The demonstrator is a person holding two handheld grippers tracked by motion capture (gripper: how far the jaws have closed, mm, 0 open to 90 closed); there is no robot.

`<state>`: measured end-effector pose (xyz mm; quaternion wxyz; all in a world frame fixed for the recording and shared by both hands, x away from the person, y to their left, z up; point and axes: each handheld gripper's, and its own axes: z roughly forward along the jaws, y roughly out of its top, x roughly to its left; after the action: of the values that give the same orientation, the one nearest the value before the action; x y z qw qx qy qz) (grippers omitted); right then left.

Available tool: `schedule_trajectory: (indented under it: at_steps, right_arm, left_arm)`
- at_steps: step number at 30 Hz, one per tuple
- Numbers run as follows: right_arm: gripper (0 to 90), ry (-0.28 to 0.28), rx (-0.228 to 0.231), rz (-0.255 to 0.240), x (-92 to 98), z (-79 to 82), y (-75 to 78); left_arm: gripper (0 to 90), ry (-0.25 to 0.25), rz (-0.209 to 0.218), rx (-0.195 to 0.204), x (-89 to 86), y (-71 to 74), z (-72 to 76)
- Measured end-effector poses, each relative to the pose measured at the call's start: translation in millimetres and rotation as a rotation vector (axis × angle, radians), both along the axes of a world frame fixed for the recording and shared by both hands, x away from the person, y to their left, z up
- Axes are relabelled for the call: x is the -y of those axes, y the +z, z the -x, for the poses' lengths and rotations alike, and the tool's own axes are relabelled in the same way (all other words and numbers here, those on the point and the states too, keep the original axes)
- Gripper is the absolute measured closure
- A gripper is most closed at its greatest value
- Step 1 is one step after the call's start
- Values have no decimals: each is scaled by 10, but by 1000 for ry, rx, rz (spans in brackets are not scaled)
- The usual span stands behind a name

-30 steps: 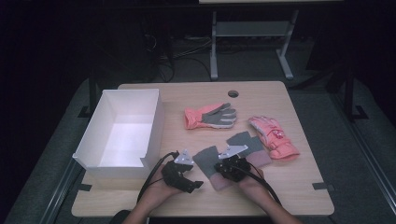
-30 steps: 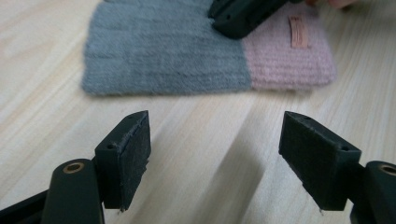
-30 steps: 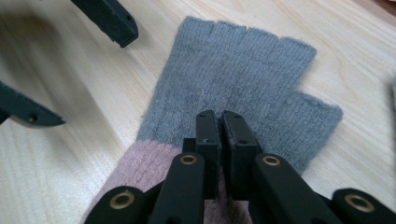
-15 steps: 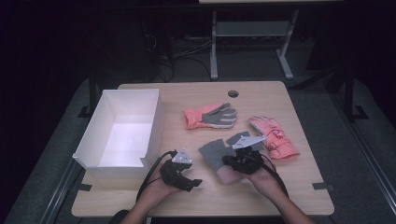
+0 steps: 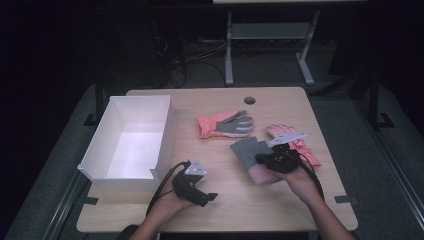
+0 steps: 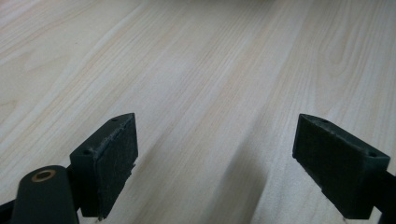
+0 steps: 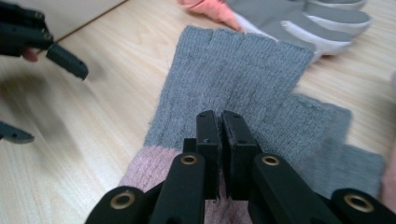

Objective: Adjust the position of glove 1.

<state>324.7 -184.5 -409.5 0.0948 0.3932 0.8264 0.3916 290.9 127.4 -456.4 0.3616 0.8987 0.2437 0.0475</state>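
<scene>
A grey knit fingerless glove [image 7: 243,70] with a pink cuff [image 7: 149,172] is pinched near the cuff by my right gripper [image 7: 220,116], which is shut on it. In the high view that glove [image 5: 247,150] hangs just over the table at centre right, under the right gripper [image 5: 270,162]. More grey knit [image 7: 327,140] shows beneath it on the right. My left gripper [image 6: 215,154] hovers low over bare wood; its jaws have just been opening and stand wide with nothing between them. From above, the left gripper [image 5: 209,196] is near the front edge.
A white open box [image 5: 132,142] stands at the table's left. A pink and grey work glove [image 5: 227,124] lies mid-table, and a pink glove [image 5: 300,145] lies beside the right hand. Wooden tabletop [image 5: 235,200] stretches between the two hands.
My right hand has carried the grey glove to the right and farther from the front edge, lifting it a little. The left hand has stayed where it was.
</scene>
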Motion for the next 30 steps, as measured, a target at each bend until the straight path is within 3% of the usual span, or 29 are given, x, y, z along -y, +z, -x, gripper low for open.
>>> schedule_trajectory:
  at_steps: [9,12,20,30]
  right_arm:
    - [861,-39,-19,24,298,-159,-29]
    - [861,-27,-22,38,338,-200,-57]
    - [861,-16,-33,66,370,-240,-84]
    - [854,-2,-59,115,320,-324,-248]
  left_arm:
    - [135,9,4,-16,26,-21,6]
    - [135,5,-2,-11,28,-25,9]
    - [136,7,-10,-8,27,-25,10]
    - [135,-2,-19,-11,38,-34,13]
